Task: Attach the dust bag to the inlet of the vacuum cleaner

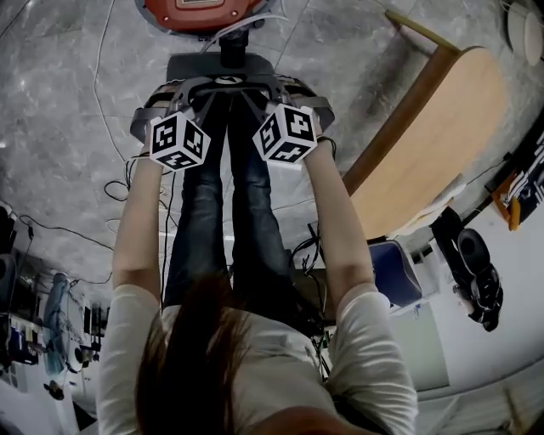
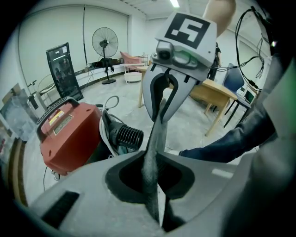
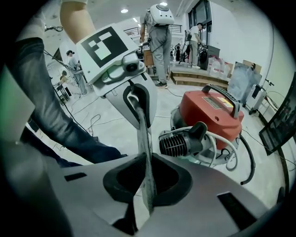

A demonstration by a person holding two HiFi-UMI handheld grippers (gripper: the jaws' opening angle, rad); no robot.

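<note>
A grey fabric dust bag (image 2: 155, 143) is pulled taut between my two grippers and shows edge-on as a narrow strip (image 3: 143, 148). My left gripper (image 2: 157, 203) is shut on one edge of it. My right gripper (image 3: 145, 203) is shut on the opposite edge. In the head view both grippers, left (image 1: 202, 88) and right (image 1: 257, 88), hang side by side above the red vacuum cleaner (image 1: 200, 13), with the bag (image 1: 223, 66) below them. The vacuum's black ribbed inlet (image 3: 178, 143) points towards me, a short way beyond the bag.
A white hose and a black cable (image 3: 231, 157) loop around the vacuum body (image 2: 69, 134). My legs (image 1: 221, 212) stand directly behind the grippers. A wooden table (image 1: 425, 136) is at the right, and cables (image 1: 119, 191) trail on the floor at the left. People stand far back (image 3: 162, 41).
</note>
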